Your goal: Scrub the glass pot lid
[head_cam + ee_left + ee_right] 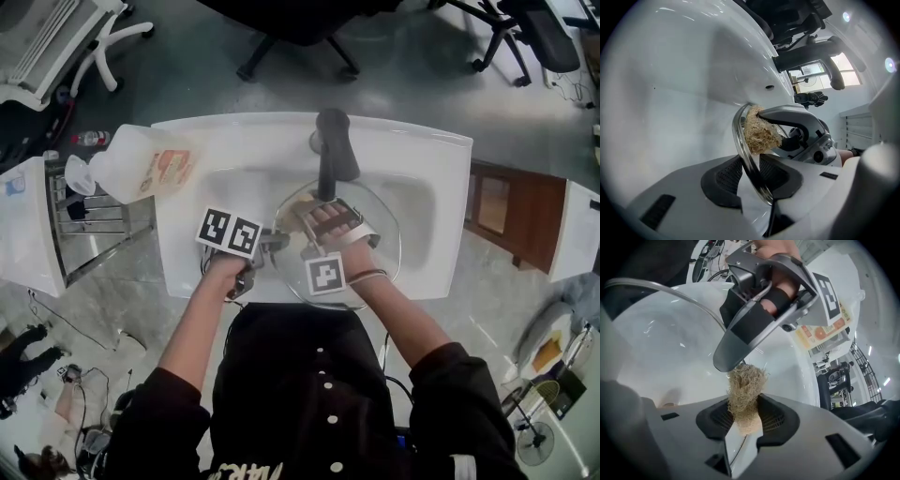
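Left gripper (751, 171) is clamped on the rim of the lid (740, 136), with the rim pinched between both pads; the lid (380, 211) is held over the basin of the sink (412, 150), just in front of the tap (330, 150). Right gripper (744, 416) is closed on a tan fibre scrubber (743, 390), which is pressed against the lid's face just beyond the left gripper's jaw tips. A bottle (141, 164) is noted lying on the sink's left rim, well apart from the lid, and a wire rack (84, 225) is seen beside it.
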Motion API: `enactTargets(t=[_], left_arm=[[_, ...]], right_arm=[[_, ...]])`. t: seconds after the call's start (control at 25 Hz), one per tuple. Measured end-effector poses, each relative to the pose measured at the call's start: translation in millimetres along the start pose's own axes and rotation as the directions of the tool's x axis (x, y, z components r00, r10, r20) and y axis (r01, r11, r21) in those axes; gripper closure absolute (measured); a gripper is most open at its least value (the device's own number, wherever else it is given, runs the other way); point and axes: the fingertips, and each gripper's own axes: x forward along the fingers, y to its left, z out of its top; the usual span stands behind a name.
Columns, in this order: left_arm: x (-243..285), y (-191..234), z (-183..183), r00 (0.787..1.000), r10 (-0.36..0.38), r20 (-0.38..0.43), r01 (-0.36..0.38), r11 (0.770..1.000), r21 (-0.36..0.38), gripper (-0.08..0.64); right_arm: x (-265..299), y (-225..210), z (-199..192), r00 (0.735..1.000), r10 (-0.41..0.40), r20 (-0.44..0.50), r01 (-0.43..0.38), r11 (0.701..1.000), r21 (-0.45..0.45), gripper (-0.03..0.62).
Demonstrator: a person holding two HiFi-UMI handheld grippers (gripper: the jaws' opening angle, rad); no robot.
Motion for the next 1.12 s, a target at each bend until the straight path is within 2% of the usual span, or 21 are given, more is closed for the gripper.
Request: enactTargets(t=[0.4, 1.12], left_arm=[[-2, 0, 0, 1.0, 0.012, 0.005, -0.012, 1.0, 0.014, 0.426], [-2, 0, 0, 1.0, 0.009, 0.012, -0.009, 1.0, 0.011, 0.426]], right_arm=[[-10, 18, -16, 0.999, 0.048, 0.003, -0.048, 0.998, -0.034, 0.449], [-72, 61, -112, 0.981, 0.139, -0.133, -0.159, 0.975, -0.156, 0.451]])
